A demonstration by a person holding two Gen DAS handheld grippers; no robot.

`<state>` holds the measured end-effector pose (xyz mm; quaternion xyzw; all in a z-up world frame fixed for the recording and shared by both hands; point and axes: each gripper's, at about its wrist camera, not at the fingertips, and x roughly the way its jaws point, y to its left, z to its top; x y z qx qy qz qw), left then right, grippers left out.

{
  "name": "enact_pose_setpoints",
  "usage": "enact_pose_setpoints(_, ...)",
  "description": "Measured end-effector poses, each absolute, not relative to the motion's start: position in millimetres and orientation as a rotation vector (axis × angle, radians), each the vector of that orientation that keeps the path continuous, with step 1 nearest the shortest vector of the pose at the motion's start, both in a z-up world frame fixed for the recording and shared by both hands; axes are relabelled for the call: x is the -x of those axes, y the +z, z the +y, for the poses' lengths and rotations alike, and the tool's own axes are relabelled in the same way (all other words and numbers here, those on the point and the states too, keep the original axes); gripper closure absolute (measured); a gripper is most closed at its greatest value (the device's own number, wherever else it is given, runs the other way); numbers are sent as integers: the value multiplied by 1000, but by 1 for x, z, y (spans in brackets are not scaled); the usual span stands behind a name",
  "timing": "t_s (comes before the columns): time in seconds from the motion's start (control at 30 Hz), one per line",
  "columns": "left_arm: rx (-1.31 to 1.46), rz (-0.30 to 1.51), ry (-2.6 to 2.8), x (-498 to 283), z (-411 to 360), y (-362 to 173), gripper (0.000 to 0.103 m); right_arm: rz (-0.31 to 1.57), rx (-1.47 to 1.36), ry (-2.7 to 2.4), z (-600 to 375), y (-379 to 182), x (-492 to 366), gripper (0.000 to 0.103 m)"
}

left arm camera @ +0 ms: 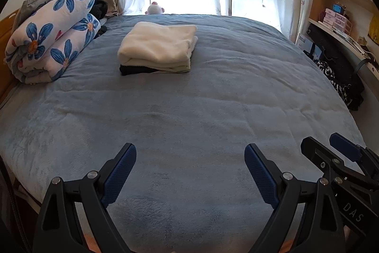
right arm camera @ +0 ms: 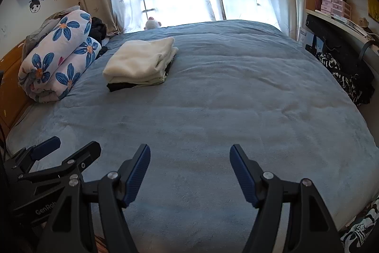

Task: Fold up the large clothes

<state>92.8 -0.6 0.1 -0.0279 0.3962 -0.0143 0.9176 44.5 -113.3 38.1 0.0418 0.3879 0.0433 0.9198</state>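
A folded cream garment [left arm camera: 158,45] lies on a folded black garment [left arm camera: 132,70] at the far middle-left of the blue bed [left arm camera: 189,110]. The same stack shows in the right wrist view, cream garment [right arm camera: 139,61] over black garment [right arm camera: 120,86] on the bed [right arm camera: 213,98]. My left gripper [left arm camera: 190,154] is open and empty, low over the near end of the bed. My right gripper [right arm camera: 190,154] is open and empty beside it. The right gripper also shows in the left wrist view [left arm camera: 331,153], and the left gripper in the right wrist view [right arm camera: 68,148].
A rolled floral quilt [left arm camera: 52,37] lies at the bed's far left against a wooden headboard [right arm camera: 9,77]. A plush toy [left arm camera: 155,8] sits at the window with curtains. Shelves and a desk [left arm camera: 343,34] with dark bags [left arm camera: 338,77] line the right side.
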Motion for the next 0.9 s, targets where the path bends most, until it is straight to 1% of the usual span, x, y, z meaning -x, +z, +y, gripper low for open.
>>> enact_pose_setpoints(0.9, 54, 848, -1, -100, -6, -5, 11, 817, -113, 75, -115, 32, -48, 33)
